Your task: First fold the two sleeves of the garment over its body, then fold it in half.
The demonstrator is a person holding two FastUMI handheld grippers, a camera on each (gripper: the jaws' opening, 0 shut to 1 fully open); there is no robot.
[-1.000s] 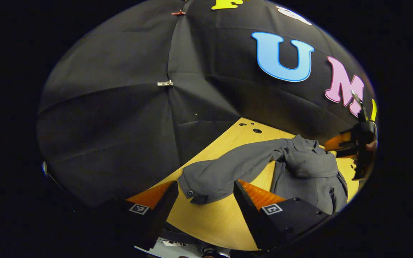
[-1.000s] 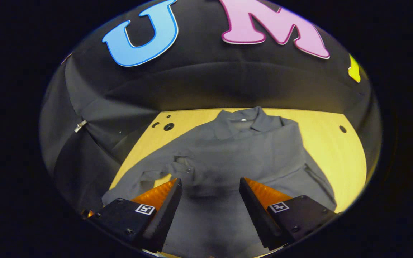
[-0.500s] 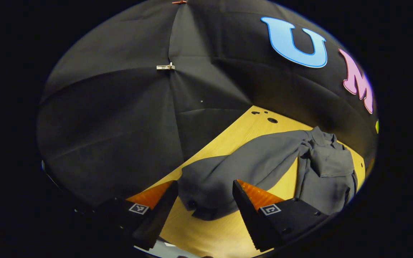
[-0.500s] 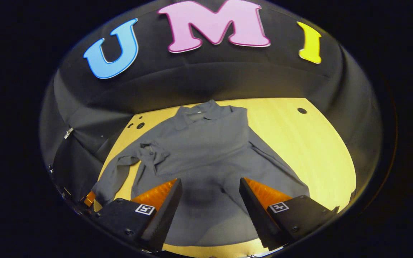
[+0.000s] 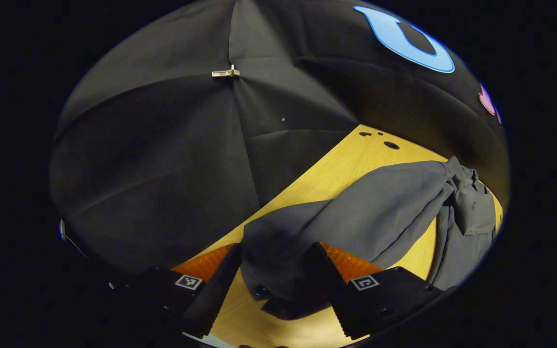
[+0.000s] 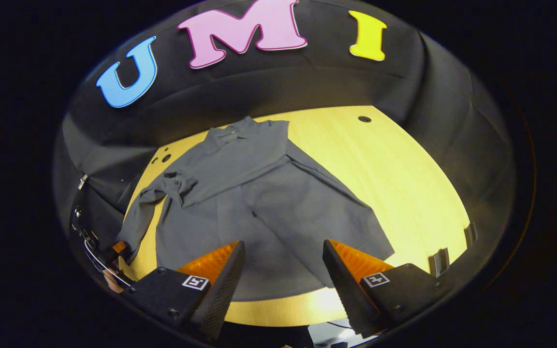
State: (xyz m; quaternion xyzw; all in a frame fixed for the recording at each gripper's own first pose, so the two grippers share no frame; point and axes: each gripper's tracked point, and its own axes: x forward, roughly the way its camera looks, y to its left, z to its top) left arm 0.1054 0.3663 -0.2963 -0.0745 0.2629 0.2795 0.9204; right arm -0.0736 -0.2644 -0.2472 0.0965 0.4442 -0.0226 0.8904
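Low centre of the left gripper view: left gripper [image 5: 272,270] spread around the cuff [image 5: 278,285], contact unclear. Shirt [image 6: 259,203] soft, limp; pinch cuff. Right gripper [image 6: 283,270] open, empty.

A wooden table [image 6: 404,164] is seen under yellow light, with 1 round hole [image 6: 364,119] near its far edge and 2 more holes [image 6: 166,157] at its far left corner. A metal clip [image 5: 225,73] is pinned on the black cloth wall [image 5: 153,145].
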